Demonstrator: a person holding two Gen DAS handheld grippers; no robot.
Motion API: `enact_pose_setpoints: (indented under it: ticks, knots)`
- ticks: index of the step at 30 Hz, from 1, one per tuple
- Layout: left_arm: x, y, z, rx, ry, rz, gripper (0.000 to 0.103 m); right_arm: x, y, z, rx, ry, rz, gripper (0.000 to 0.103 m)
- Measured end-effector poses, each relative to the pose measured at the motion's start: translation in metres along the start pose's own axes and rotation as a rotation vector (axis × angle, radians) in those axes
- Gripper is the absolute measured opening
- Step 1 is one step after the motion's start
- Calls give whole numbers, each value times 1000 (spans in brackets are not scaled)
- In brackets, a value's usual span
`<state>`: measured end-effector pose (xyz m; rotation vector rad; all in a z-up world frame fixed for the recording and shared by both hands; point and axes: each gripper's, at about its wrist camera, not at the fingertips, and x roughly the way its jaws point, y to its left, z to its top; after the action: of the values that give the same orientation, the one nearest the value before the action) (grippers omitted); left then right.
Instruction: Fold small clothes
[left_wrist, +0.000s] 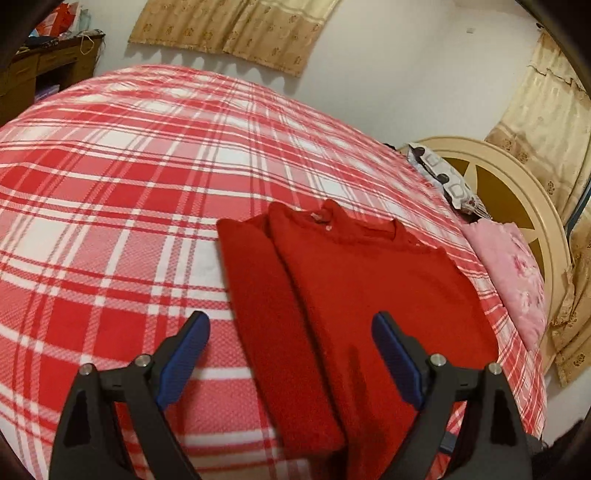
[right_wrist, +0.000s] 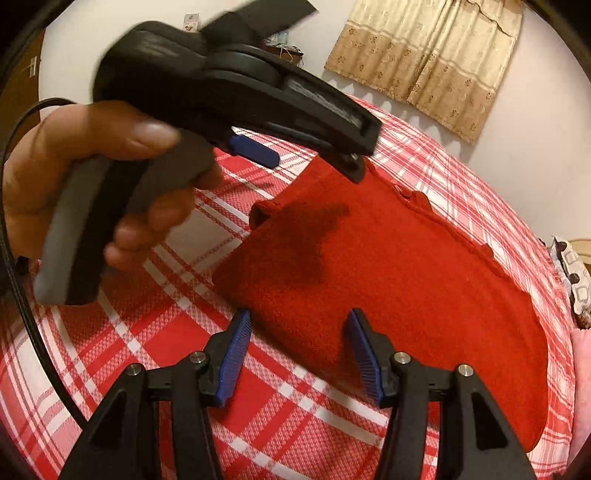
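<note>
Hovered over red sweater (left_wrist: 354, 302) on bed (left_wrist: 110, 206): left hand-held gripper (left_wrist: 291, 354) gaped wide, right hand-held gripper (right_wrist: 297, 347) likewise, both empty.

The left gripper (left_wrist: 291, 328) has its jaws spread wide, holding nothing. The right gripper (right_wrist: 298, 325) is likewise parted and holding nothing. In the right wrist view, the left hand (right_wrist: 85, 177) wraps around its gripper's handle, raised and tilted.
</note>
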<state>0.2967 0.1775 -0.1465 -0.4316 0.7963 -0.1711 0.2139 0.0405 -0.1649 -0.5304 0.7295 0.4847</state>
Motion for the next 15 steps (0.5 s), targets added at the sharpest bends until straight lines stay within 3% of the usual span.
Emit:
enact_pose_setpoints:
  ticks: [5, 12, 15]
  knots:
    - [8, 0, 3, 12, 13, 11, 87, 5, 4, 3, -7, -15, -22, 55]
    - [18, 1, 4, 35, 47, 15, 62, 9, 7, 5, -19, -30, -46, 55]
    - [21, 2, 3, 36, 51, 9, 53, 11, 5, 5, -14, -24, -53, 42]
